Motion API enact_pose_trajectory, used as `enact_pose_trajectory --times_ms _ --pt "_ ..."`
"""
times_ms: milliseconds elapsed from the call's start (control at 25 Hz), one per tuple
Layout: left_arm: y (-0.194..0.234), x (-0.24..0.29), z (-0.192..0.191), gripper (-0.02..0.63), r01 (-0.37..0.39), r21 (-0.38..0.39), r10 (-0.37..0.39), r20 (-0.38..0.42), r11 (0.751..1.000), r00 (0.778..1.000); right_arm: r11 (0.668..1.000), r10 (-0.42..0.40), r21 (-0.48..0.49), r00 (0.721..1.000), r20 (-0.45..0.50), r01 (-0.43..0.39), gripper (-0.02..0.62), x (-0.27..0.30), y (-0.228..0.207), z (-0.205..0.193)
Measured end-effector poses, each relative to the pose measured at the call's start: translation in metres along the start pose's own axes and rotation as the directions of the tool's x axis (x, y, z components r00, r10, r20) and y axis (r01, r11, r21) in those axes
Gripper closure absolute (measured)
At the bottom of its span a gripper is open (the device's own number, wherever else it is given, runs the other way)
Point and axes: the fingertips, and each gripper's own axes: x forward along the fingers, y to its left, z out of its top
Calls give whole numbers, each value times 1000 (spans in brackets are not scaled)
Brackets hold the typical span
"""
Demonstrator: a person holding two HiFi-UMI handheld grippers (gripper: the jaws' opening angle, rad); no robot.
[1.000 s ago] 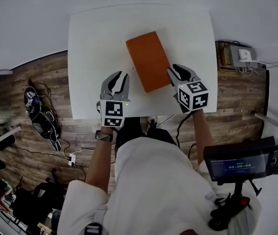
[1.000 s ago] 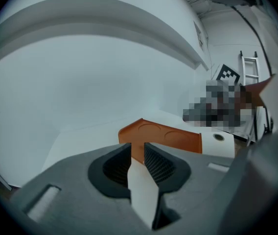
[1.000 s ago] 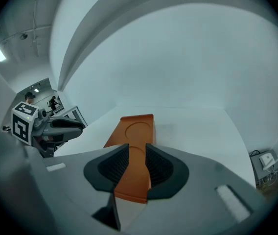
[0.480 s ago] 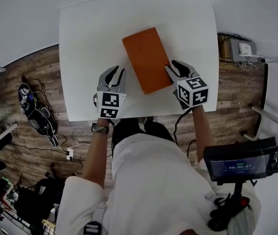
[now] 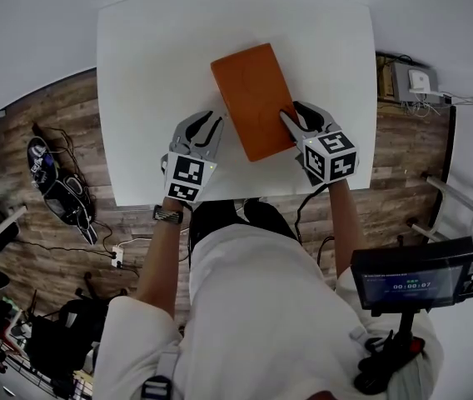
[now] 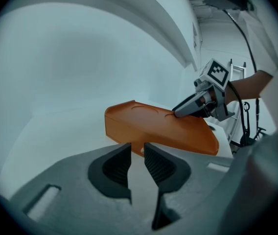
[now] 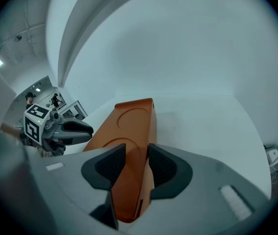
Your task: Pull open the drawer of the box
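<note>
- The orange box point(image 5: 253, 98) is lying flat on the white table point(image 5: 149, 52), just toward 4 o'clock of its centre. Its long axis is running from 11 o'clock to 5 o'clock in the head view.
- The box is looking fully closed. No drawer is standing out at either end, and I cannot tell a pull from these views.
- The left gripper point(image 5: 209, 122) is hovering at the box's 8 o'clock, just beside its long side. Its jaws are standing a narrow way apart, with only bare table showing between them.
- The right gripper point(image 5: 295, 113) is sitting at the box's 4 o'clock, over the near right corner. Its jaws have just been opening and are now standing wide; the box's long right edge is running up between them, and the pads are not seeming to press on it.
- Judging by this, the approach step is under way: both grippers are lining up on the box and nothing is being held yet.
- The next move is likely calling for one gripper to steady the shell while the other is finding the drawer's end and drawing it out along the long axis.
</note>
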Motion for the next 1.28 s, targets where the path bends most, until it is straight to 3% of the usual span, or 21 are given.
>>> enact_pose_trajectory --times_ms 320,520,840,1280 --pt "-16 18 -14 526 96 50 -95 -38 994 995 999 16 32 1000 3 -16 442 0 0 -2" --pt "-17 22 -12 517 121 36 -120 -31 992 992 998 27 51 1000 10 -27 440 -2 0 -2" --pt "-24 26 -12 516 225 56 -223 -30 973 974 998 28 63 999 17 -29 439 -4 0 -2" --pt "-23 27 -12 526 262 76 -258 -63 962 964 997 32 72 999 21 -34 439 -5 0 -2"
